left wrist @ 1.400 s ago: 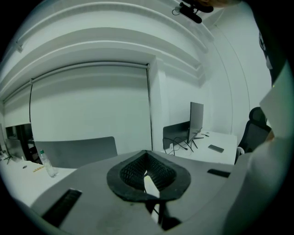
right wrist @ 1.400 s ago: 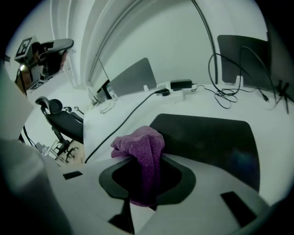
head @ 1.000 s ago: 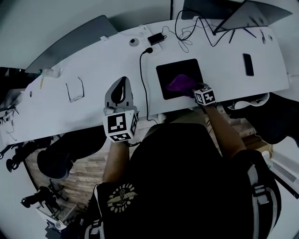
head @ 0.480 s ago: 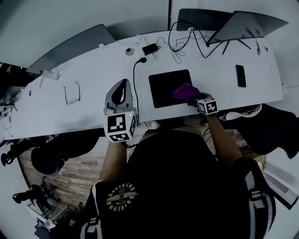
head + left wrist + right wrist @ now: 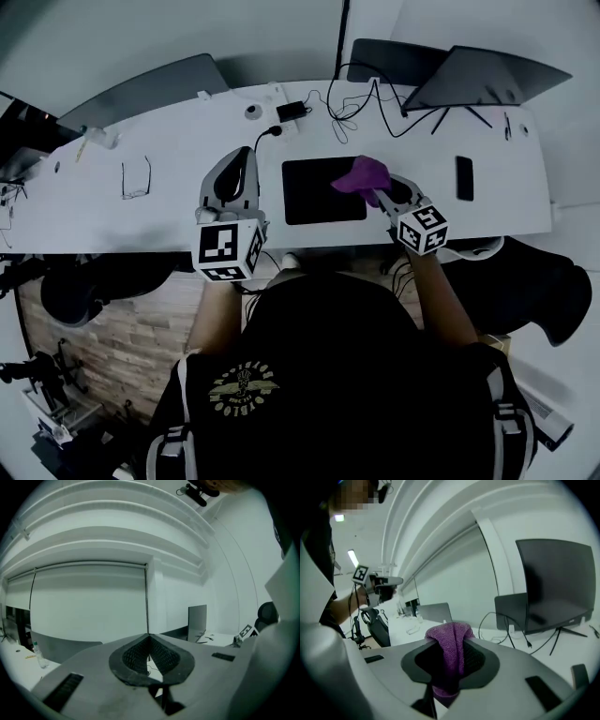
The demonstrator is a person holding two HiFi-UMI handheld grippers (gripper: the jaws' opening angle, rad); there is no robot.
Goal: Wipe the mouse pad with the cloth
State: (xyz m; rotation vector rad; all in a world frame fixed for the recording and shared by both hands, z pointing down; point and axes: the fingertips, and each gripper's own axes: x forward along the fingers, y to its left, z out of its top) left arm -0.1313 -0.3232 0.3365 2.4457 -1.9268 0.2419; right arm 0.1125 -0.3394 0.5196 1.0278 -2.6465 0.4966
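A person seen from above stands at a white desk [image 5: 169, 202] with a gripper in each hand. The right gripper [image 5: 378, 191] has its claw pinched on a bunched purple cloth [image 5: 449, 656]. The fabric fills the gap between the jaws and bulges over their tips, a hold that looks firm enough to drag the cloth without losing it. From above, the cloth sits over the upper right corner of the black mouse pad [image 5: 314, 192], which lies flat on the desk in front of the person. Whether the cloth touches the pad cannot be told. The right forearm reaches forward and slightly inward, and the gripper points across the desk rather than down, so its camera looks level at a monitor [image 5: 553, 583] and cables [image 5: 506, 625]. The left gripper [image 5: 246, 155] has its claw pressed together on nothing. It is held well left of the pad, probably to keep clear of the wiping. The left forearm extends straight ahead with the jaws pointing away from the body over the desk. Glasses [image 5: 134, 178] lie far left and a phone [image 5: 465, 178] lies right of the pad, both off it.
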